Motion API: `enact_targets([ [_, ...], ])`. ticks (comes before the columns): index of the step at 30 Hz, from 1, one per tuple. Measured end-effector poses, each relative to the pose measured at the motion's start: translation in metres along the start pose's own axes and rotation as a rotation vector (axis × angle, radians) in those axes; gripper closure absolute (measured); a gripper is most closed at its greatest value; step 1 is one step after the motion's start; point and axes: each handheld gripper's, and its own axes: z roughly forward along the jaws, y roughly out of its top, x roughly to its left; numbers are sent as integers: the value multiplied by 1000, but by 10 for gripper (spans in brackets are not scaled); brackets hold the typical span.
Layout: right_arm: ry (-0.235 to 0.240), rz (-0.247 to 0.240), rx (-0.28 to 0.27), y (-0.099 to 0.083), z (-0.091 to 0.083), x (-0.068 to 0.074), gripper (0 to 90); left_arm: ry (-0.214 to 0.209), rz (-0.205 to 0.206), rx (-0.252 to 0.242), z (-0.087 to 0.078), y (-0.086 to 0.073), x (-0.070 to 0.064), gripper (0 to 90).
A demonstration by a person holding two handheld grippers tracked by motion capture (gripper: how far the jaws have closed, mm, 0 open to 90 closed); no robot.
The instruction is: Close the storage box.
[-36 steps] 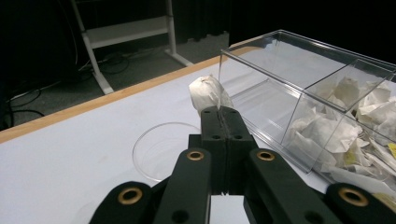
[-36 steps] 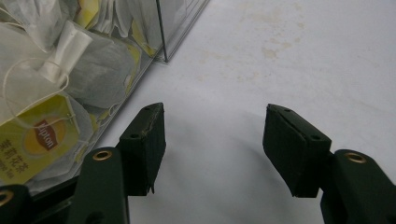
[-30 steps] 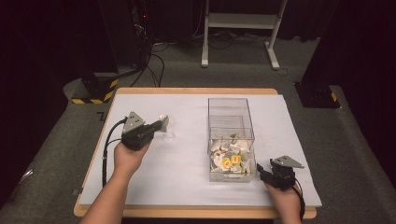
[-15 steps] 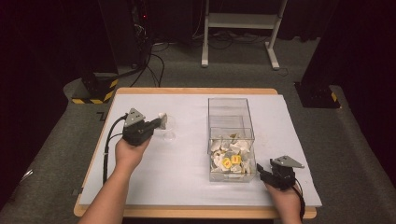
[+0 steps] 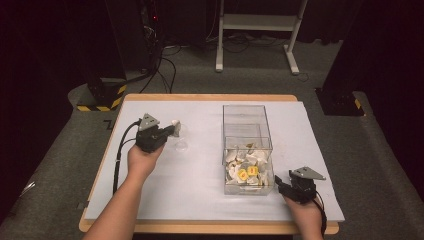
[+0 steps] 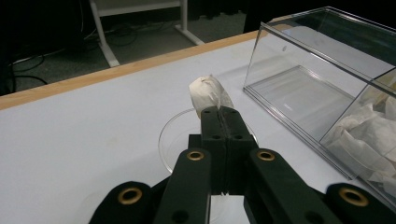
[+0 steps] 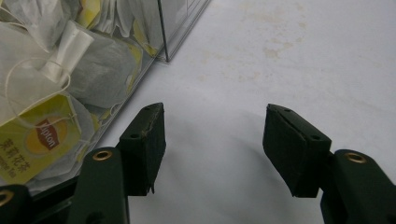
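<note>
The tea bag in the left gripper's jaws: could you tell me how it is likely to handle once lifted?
The tea bag looks soft and crumpled, so it will probably flop rather than hold shape. It seems light; the left gripper pinches just one edge. The clear dish beneath looks thin and might slide if nudged.

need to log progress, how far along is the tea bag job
Done: one tea bag is out of the clear box. In hand: the left gripper pinches it above the clear dish. Left: release it there; the right gripper rests open beside the box.
</note>
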Motion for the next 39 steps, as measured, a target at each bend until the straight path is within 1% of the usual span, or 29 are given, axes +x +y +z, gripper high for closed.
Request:
enact_targets([
  [3,0,-3,0,0,0,0,393,3,-2,14,4,-1,1,897],
  [4,0,-3,-1,0,0,0,393,-2,-7,14,4,-1,0,896],
  [8,1,-3,-1,0,0,0,393,0,0,18,7,-1,-1,896],
  [17,0,-3,-1,0,0,0,392,3,-2,30,11,-1,-2,892],
  [18,1,-4,0,0,0,0,392,2,0,30,11,-1,-2,882],
  [20,2,-3,0,0,0,0,392,4,0,31,11,-1,-1,821],
  [22,2,-6,-1,0,0,0,392,2,-5,32,11,-1,-1,796],
  [31,0,-9,-2,0,0,0,392,19,4,21,7,0,-2,758],
  [35,-1,-9,-2,0,0,0,393,29,14,23,6,-1,-2,755],
  [37,-2,-9,-2,0,0,0,393,30,5,17,4,-1,-2,759],
  [39,-2,-9,-2,0,0,0,393,29,16,14,2,-1,-1,790],
])
